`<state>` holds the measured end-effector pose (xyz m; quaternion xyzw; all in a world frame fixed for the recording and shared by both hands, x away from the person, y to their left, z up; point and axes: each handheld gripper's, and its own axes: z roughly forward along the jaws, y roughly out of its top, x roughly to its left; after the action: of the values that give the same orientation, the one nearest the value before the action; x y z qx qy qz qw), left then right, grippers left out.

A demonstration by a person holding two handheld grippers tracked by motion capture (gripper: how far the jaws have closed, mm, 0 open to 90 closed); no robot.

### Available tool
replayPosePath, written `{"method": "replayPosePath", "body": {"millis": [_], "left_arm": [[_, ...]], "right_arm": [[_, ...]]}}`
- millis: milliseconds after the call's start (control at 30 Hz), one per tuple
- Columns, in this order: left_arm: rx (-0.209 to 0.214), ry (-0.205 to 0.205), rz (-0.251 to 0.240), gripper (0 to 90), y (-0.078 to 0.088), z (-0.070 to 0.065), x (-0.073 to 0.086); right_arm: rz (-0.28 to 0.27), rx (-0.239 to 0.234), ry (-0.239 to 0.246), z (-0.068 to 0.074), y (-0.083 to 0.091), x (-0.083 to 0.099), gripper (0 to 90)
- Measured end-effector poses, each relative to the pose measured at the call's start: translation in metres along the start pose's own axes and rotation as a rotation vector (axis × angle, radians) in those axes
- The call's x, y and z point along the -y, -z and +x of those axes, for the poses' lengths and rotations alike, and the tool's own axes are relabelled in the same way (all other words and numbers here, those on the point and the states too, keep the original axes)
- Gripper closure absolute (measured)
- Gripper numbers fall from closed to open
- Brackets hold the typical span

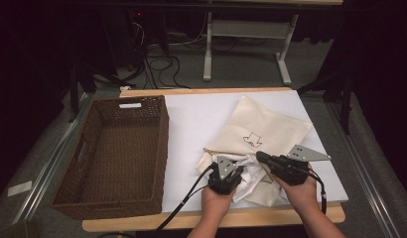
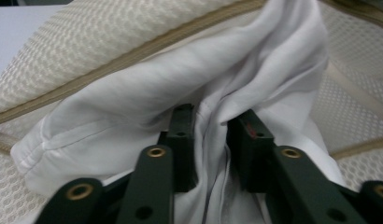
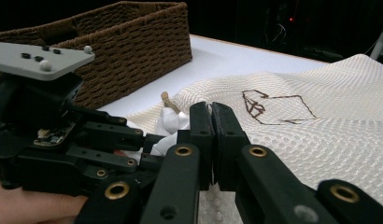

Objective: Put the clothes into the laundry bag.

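Left gripper view: white cloth lies between the open left tool's jaws, inside the mesh bag.

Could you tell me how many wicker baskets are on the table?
1: the brown wicker basket stands on the table's left side, beside the mesh laundry bag.
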<state>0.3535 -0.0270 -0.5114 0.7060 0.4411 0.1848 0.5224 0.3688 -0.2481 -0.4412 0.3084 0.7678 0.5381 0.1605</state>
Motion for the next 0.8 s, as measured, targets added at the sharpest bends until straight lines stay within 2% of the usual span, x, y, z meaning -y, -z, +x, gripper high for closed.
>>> {"method": "replayPosePath", "body": {"millis": [167, 233, 300, 467, 600, 667, 767, 800], "left_arm": [[-0.017, -0.001, 0.023, 68.8, -0.005, -0.001, -0.003], [-0.033, 0.009, 0.027, 67.2, -0.008, 0.000, -0.003], [-0.045, 0.001, 0.035, 65.5, -0.009, -0.001, -0.002], [-0.041, 0.020, 0.067, 65.4, -0.013, 0.001, -0.001], [-0.035, 0.009, 0.050, 63.7, -0.012, 0.001, 0.000], [-0.022, -0.026, 0.006, 57.3, -0.007, 0.000, 0.001], [0.007, -0.054, -0.051, 46.1, 0.005, 0.000, 0.002], [0.007, -0.054, -0.051, 42.3, 0.005, 0.000, 0.002]], "right_arm": [[0.002, 0.000, -0.003, 0.001, -0.001, 0.000, 89.2], [0.001, 0.002, 0.001, 0.000, -0.001, 0.000, 89.2], [0.005, 0.002, 0.003, 0.001, -0.002, 0.001, 89.2], [0.007, 0.002, 0.005, 0.001, -0.003, 0.001, 89.2], [0.004, 0.003, 0.004, 0.001, -0.002, 0.001, 89.2], [0.004, 0.005, -0.001, 0.000, -0.001, 0.001, 89.2], [-0.002, 0.005, 0.003, 0.000, -0.001, 0.001, 89.1], [-0.002, 0.005, 0.003, 0.000, -0.001, 0.001, 89.1]]}}
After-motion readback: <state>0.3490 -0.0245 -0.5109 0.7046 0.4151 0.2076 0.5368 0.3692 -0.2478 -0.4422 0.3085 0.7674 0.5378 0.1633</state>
